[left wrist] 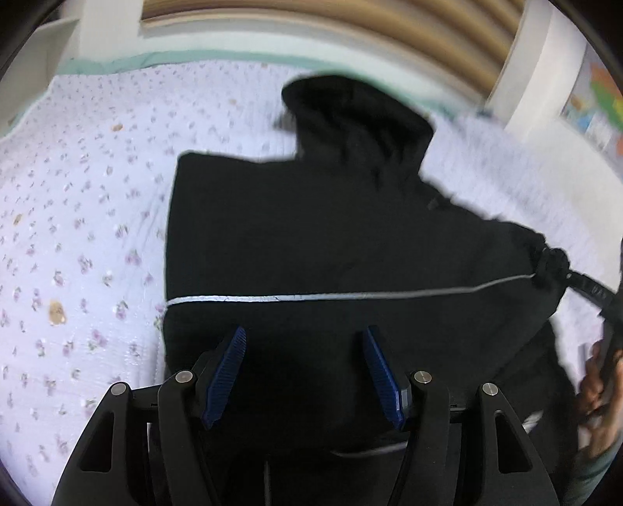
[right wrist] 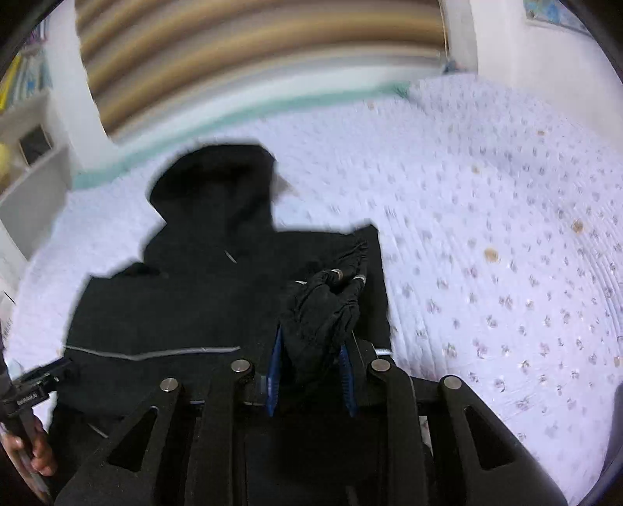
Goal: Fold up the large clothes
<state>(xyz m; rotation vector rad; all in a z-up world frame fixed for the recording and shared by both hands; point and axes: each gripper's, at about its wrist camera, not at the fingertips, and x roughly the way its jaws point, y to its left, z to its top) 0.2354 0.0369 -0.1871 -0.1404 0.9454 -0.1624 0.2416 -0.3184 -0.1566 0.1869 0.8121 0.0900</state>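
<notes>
A black hooded jacket with a thin silver stripe lies spread on a floral bedspread, hood pointing away. It also shows in the right wrist view. My left gripper is open and empty, hovering over the jacket's lower body. My right gripper is shut on a bunched sleeve cuff of the jacket, held above its right side. In the left wrist view the right gripper shows at the right edge, pinching the gathered cloth.
The white bedspread with small purple flowers covers the bed on both sides of the jacket; it also shows in the right wrist view. A striped headboard and white bedposts stand at the far side. A shelf stands at the left.
</notes>
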